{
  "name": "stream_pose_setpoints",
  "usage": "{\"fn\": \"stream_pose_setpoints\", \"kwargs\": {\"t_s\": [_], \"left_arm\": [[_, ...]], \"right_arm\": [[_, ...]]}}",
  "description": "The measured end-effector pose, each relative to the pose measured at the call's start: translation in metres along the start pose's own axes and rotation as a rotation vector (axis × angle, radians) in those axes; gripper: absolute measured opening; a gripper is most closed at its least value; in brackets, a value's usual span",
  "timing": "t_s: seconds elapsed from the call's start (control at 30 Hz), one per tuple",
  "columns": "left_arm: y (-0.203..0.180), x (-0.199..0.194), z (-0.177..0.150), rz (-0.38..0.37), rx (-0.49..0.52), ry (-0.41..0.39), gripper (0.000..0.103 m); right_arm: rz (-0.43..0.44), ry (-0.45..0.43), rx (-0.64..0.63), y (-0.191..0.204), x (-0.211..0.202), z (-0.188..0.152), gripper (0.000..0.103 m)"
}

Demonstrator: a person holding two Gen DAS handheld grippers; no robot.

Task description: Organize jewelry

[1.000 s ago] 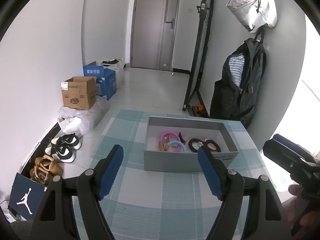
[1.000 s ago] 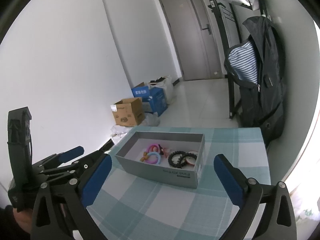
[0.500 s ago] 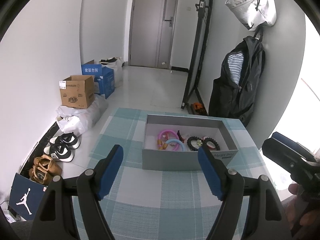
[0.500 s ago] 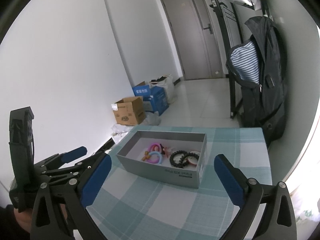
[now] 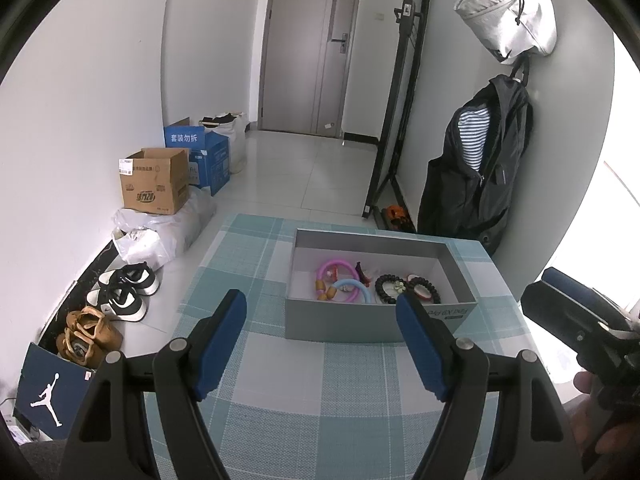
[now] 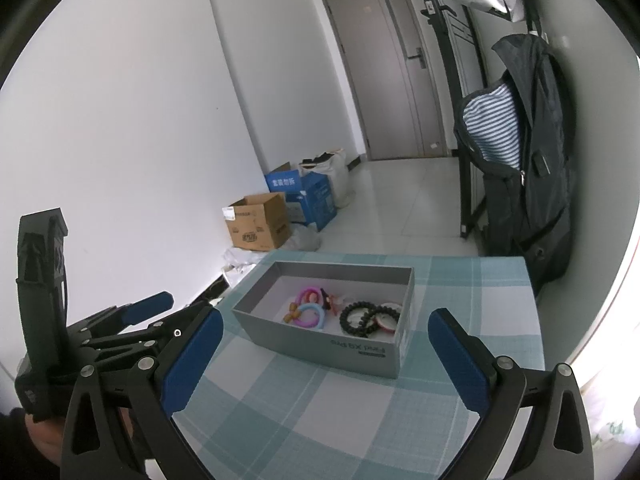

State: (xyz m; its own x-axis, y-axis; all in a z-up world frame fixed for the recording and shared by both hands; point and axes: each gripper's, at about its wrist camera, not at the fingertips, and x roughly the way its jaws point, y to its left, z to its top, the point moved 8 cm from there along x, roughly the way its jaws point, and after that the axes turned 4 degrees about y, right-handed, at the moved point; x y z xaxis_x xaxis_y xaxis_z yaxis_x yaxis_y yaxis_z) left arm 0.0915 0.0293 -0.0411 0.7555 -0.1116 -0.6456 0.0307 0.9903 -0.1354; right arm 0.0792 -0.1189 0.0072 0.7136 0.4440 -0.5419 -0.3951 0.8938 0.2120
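A grey open box (image 5: 340, 326) (image 6: 360, 354) stands on the checked tablecloth (image 5: 360, 400). Inside lie a pink ring (image 5: 335, 270), a light blue ring (image 5: 352, 290) (image 6: 312, 314), brown beads (image 5: 322, 290), a dark red clip (image 5: 362, 272) and two black bead bracelets (image 5: 390, 288) (image 6: 360, 318). My left gripper (image 5: 320, 320) is open and empty, held above the cloth in front of the box. My right gripper (image 6: 326, 342) is open and empty, also in front of the box, to the right of the left one.
The table's far edge is just behind the box. On the floor at the left are a cardboard box (image 5: 156, 180), blue boxes (image 5: 200, 152), white bags and shoes (image 5: 120, 292). A black jacket (image 5: 476, 184) hangs on the right wall beside a black rack.
Both grippers have drawn back and risen slightly, so the box sits a little farther off. Both stay open and empty.
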Motion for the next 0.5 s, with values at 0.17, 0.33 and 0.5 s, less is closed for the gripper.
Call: {"fn": "stream_pose_setpoints", "kwargs": {"t_s": [0.17, 0.33, 0.5], "left_arm": [[0.0003, 0.0001, 0.0015, -0.007, -0.011, 0.001, 0.073], [-0.0024, -0.0011, 0.002, -0.006, -0.002, -0.005, 0.073], [-0.0034, -0.0025, 0.0024, -0.004, 0.003, -0.014, 0.073]], "right_arm": [[0.001, 0.003, -0.002, 0.0007, 0.0014, -0.0005, 0.103], [0.0, 0.001, -0.004, 0.0011, 0.0019, -0.0004, 0.103], [0.0, 0.002, -0.005, 0.0013, 0.0019, -0.0005, 0.103]]}}
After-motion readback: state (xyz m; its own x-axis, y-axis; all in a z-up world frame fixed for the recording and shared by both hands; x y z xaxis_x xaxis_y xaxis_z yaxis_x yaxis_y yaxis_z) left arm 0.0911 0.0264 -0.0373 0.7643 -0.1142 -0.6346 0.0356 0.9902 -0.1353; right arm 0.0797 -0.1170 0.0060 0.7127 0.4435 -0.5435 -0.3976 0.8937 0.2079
